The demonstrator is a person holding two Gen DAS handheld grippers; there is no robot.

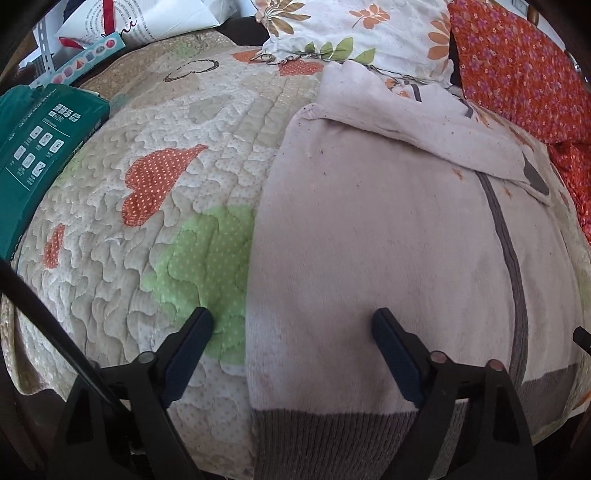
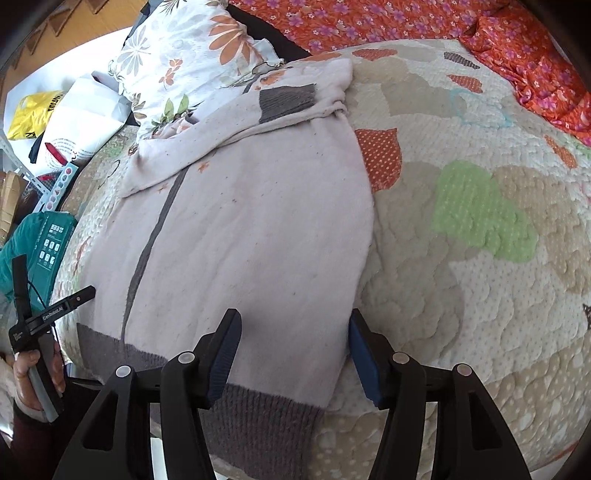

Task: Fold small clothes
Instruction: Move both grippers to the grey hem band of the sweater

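A small pale pink sweater point(image 1: 388, 236) with a grey ribbed hem and a grey centre stripe lies flat on the quilted bed cover, both sleeves folded across its upper part. It also shows in the right wrist view point(image 2: 251, 229). My left gripper point(image 1: 291, 326) is open over the sweater's lower left edge, one finger above the quilt, one above the sweater. My right gripper point(image 2: 293, 332) is open over the lower right edge, just above the hem. The left gripper point(image 2: 79, 295) shows at the left of the right wrist view, held in a hand.
The quilt point(image 1: 147, 229) has orange and green patches. A flowered pillow point(image 1: 354, 33) lies beyond the sweater and an orange flowered blanket point(image 1: 524, 74) to its right. A green box point(image 1: 40, 155) sits at the left bed edge. Bags point(image 2: 59, 118) lie off the bed.
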